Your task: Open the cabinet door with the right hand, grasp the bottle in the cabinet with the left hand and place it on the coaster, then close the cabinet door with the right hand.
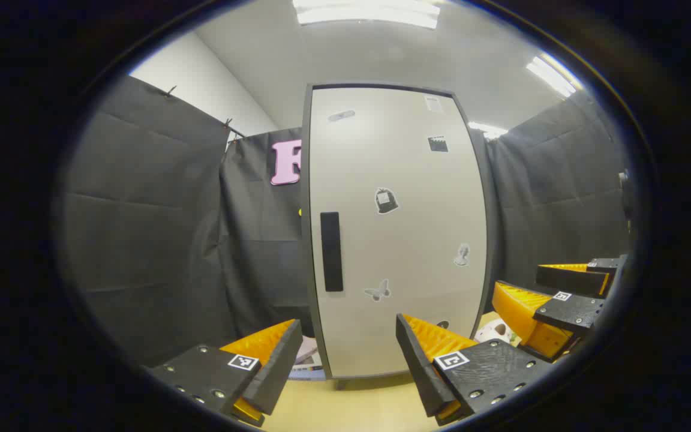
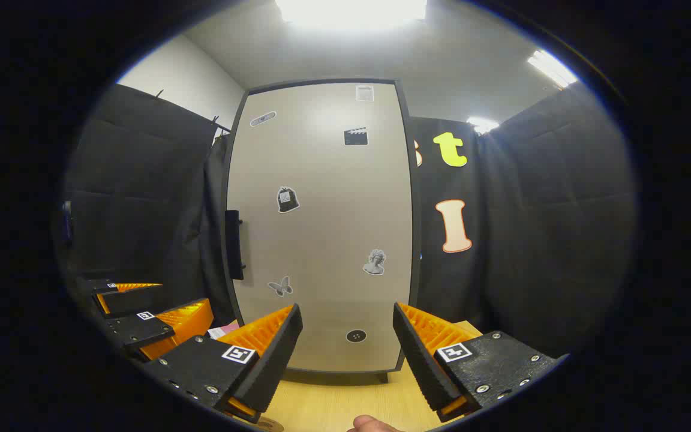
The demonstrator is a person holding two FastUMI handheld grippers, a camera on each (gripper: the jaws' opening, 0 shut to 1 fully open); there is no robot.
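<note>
1. Facing the tall pale-grey cabinet door with dark frame and small stickers (image 2: 321, 228), the right gripper (image 2: 345, 354) hangs in front of the door's lower part, its jaws spread wide and holding nothing.
2. The narrow black upright handle (image 2: 234, 244) sits on the door's left edge, at about mid-height; from the right gripper it lies up and to the left, its long axis vertical, well apart from the fingertips.
3. The left gripper (image 1: 348, 360) is also spread wide and empty, low before the door; in its own view the handle (image 1: 331, 251) stands above it, a little left of centre.
4. The door is shut, so the bottle inside cannot be seen. A round edge, possibly the coaster (image 2: 267, 425), peeks at the light wooden tabletop (image 2: 333, 402) near the right gripper; I cannot tell for certain.
5. My judgement: the opening step is not yet done, and the right gripper must rise leftward and straddle the handle across its width.
</note>
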